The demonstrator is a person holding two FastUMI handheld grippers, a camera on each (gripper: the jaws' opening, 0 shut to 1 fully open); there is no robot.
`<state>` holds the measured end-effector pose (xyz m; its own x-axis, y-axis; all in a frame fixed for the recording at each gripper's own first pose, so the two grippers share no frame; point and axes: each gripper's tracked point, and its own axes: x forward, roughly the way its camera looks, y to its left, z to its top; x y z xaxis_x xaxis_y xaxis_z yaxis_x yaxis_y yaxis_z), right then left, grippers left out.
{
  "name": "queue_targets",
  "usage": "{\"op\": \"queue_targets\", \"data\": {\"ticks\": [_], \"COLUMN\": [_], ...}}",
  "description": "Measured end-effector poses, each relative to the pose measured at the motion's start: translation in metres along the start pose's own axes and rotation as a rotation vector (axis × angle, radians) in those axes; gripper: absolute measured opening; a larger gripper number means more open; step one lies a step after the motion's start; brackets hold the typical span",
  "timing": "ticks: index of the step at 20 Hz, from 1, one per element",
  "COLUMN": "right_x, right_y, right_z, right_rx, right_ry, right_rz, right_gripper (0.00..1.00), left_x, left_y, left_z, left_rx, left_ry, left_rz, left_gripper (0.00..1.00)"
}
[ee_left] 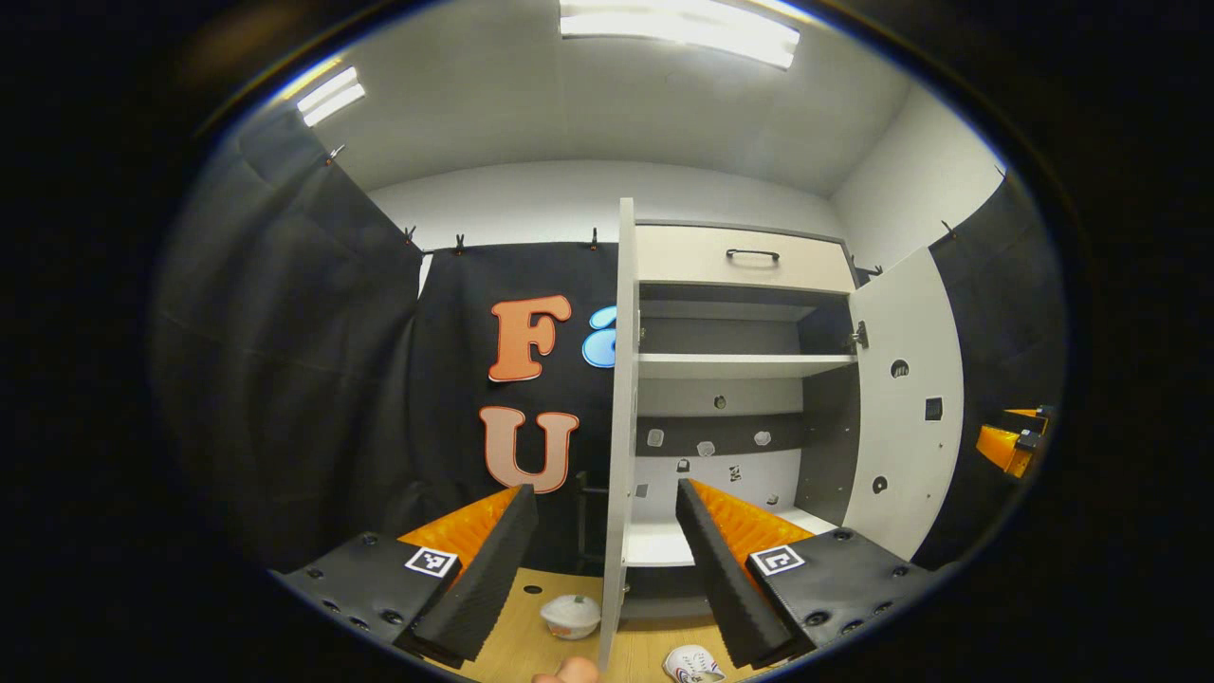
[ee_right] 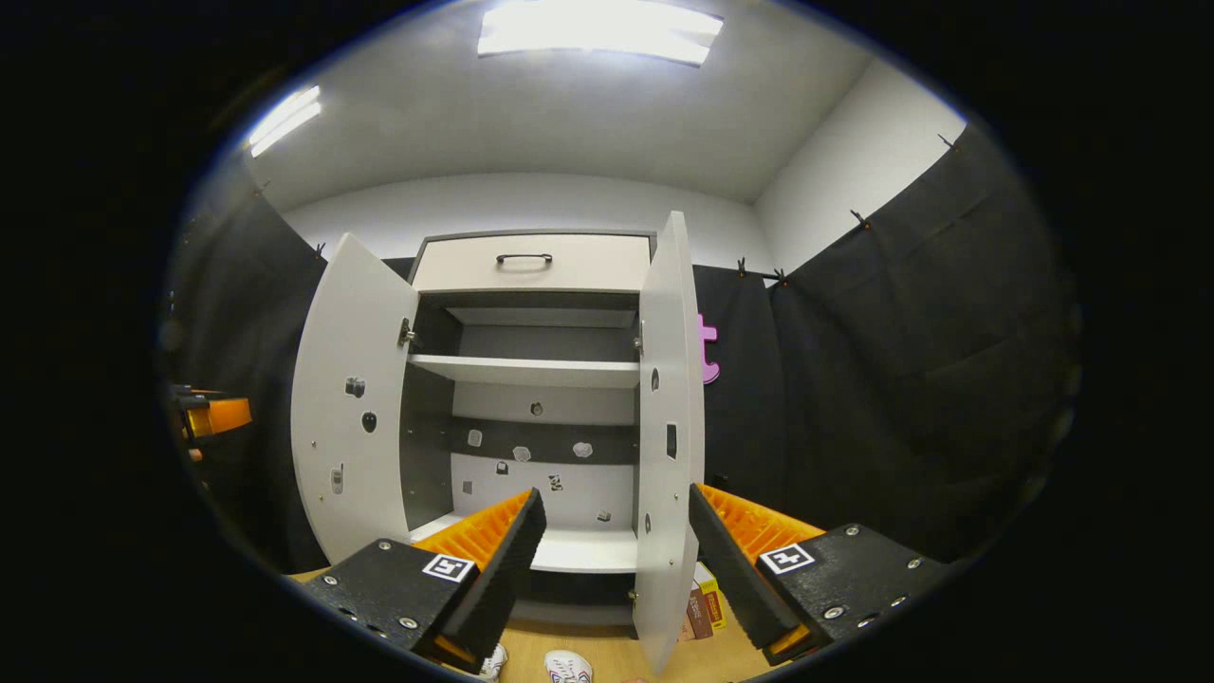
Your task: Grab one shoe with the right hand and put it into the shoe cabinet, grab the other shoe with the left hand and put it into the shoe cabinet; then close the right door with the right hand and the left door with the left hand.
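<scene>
Hand-held grippers (ee_left: 607, 531) (ee_right: 616, 541) open; cabinet (ee_right: 531, 398) upright.

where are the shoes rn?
Both shoes sit on the wooden floor in front of the open shoe cabinet: one shoe shows at the bottom of the left gripper view, right of the left door's lower edge.

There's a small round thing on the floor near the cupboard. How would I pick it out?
Start at the tall shoe cabinet with both doors swung open. Follow the edge of its left door down to the wooden floor. Just left of that edge sits a small white bowl, round and squat, unlike the patterned white shoe lying on the door's other side.
</scene>
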<state>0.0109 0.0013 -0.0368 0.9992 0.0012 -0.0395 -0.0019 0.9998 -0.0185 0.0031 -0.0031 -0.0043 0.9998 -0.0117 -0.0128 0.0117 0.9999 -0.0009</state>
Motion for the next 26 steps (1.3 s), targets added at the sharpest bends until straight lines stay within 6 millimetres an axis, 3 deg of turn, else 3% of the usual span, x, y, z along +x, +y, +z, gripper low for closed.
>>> {"op": "queue_targets", "data": {"ticks": [4,7,11,17,24,26], "right_x": [0.002,0.004,0.004,0.011,-0.005,-0.009], "right_y": [0.010,0.027,0.049,0.058,0.052,0.051], "right_z": [-0.072,-0.141,-0.240,-0.384,-0.486,-0.507], "right_rx": [-0.008,-0.029,-0.035,-0.078,-0.107,-0.087], "right_ry": [0.109,0.217,0.371,0.623,0.795,0.843], "right_rz": [0.032,0.072,0.121,0.124,0.117,0.112], "right_gripper": [0.94,0.94,0.94,0.93,0.91,0.89], "left_x": [0.003,0.009,0.011,0.014,0.015,0.015], "left_y": [-0.003,-0.009,-0.013,-0.008,-0.007,-0.007], "left_z": [-0.008,-0.018,-0.022,-0.026,-0.037,-0.036], "left_rx": [-0.002,-0.001,-0.016,-0.003,0.015,0.021], "left_ry": [0.013,0.030,0.035,0.029,0.036,0.027], "left_rz": [0.002,-0.010,-0.028,-0.012,-0.015,-0.013], "left_gripper": [0.96,0.94,0.99,0.96,0.96,0.96]}}
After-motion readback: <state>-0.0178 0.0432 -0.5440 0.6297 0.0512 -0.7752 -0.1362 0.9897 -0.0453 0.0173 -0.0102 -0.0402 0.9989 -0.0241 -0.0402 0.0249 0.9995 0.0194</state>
